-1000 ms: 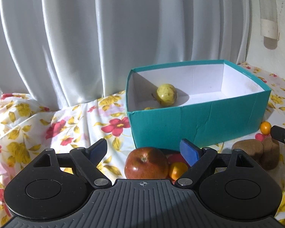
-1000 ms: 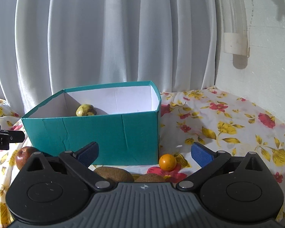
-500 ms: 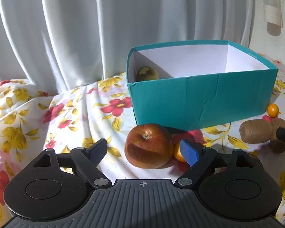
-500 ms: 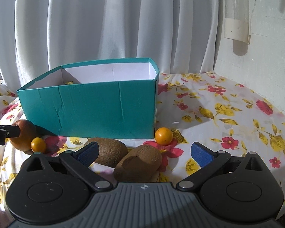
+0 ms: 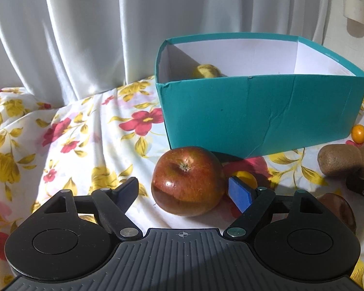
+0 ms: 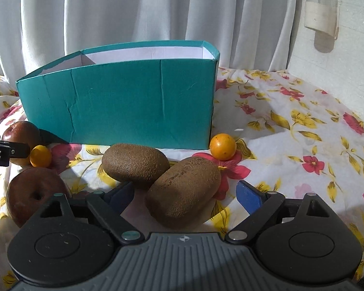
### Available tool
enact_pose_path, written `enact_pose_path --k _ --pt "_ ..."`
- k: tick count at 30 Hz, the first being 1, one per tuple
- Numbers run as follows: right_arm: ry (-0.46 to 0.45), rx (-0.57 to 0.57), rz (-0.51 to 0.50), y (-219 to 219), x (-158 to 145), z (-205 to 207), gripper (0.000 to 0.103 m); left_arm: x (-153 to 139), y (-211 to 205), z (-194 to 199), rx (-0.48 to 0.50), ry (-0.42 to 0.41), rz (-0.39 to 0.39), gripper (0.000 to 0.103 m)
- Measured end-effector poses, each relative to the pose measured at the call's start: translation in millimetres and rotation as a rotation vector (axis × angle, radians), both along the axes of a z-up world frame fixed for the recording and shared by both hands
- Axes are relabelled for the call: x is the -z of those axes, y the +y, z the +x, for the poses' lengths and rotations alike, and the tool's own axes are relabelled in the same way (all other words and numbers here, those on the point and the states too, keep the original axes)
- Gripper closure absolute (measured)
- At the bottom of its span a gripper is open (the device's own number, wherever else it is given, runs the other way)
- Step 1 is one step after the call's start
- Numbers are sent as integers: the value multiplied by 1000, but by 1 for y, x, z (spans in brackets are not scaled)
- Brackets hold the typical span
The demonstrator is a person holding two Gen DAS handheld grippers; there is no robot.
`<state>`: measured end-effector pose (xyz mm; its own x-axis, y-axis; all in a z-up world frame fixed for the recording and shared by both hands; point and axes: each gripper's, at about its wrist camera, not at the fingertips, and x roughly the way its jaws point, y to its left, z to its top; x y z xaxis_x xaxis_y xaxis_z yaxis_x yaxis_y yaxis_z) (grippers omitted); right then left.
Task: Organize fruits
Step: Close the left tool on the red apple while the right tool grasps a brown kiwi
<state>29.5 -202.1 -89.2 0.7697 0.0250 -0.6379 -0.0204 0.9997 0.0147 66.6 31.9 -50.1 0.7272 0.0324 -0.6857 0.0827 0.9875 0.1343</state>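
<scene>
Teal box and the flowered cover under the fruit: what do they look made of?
Box: likely cardboard with matte teal paper outside and white inside; creases and a cracked line run down its front wall. Cover: thin printed fabric, probably cotton or a blend; it folds and wrinkles softly.

Bright, hard light casts sharp shadows across the floral cloth (image 5: pixel 89 131); focus is crisp, with fisheye bending at the edges.

Two wrist cameras, low over our flowered cloth (image 5: pixel 89 145)
We look close along each gripper's fingers toward the curtain; both views share the teal box (image 5: pixel 254 114) (image 6: pixel 123 106), the left from further left
</scene>
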Motion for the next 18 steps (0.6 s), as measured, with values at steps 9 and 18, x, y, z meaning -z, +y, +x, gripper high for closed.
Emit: enact_pose_path --k 9,18 --pt "4 -17 4 2 7 9 28 19 1 18 14 76 -8 22" --pt "-8 -5 3 0 6 11 41 22 6 26 0 85 -52 19"
